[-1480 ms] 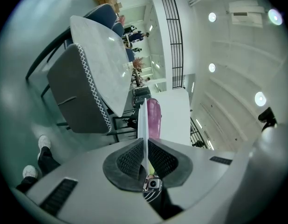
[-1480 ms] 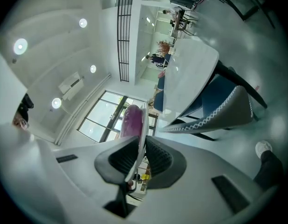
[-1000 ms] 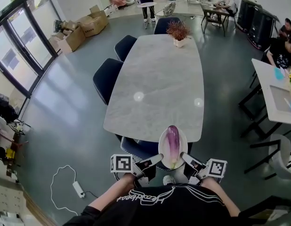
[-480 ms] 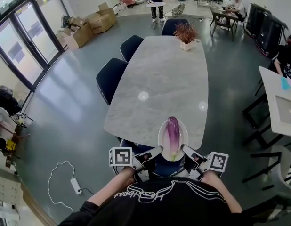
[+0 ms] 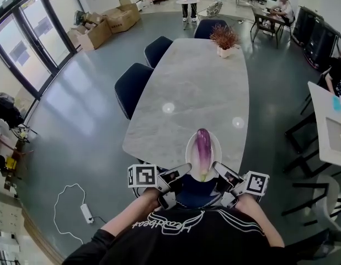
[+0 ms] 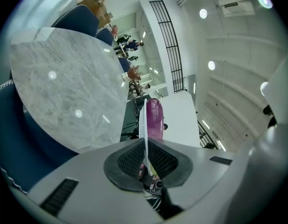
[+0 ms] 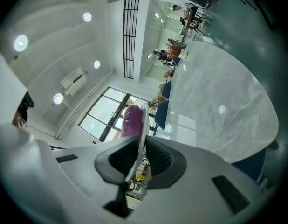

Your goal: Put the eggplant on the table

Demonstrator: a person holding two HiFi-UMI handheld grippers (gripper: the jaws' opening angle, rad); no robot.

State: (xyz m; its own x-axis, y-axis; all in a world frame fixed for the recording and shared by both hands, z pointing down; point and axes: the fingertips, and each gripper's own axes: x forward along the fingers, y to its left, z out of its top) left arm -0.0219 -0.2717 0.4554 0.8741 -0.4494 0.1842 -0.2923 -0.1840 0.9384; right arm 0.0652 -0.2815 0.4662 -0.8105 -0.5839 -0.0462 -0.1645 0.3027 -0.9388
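Observation:
A purple eggplant [image 5: 202, 147] lies lengthwise on a white oval plate [image 5: 190, 158], held in the air over the near end of the long grey marble table [image 5: 198, 87]. My left gripper [image 5: 182, 174] is shut on the plate's near left rim, my right gripper [image 5: 219, 174] on its near right rim. In the left gripper view the plate [image 6: 143, 125] shows edge-on between the pads, with the eggplant [image 6: 154, 117] beyond. The right gripper view has the plate's rim [image 7: 142, 125] clamped likewise, the eggplant [image 7: 130, 119] to its left.
Dark blue chairs [image 5: 133, 86] line the table's left side, and one [image 5: 197, 191] stands under the plate at the near end. A potted plant [image 5: 225, 40] sits at the far end. White tables [image 5: 328, 126] stand at right. A power strip with cable [image 5: 82, 211] lies on the floor at left.
The plate with the eggplant has moved forward, from short of the table's near edge to over it. Both grippers keep their hold.

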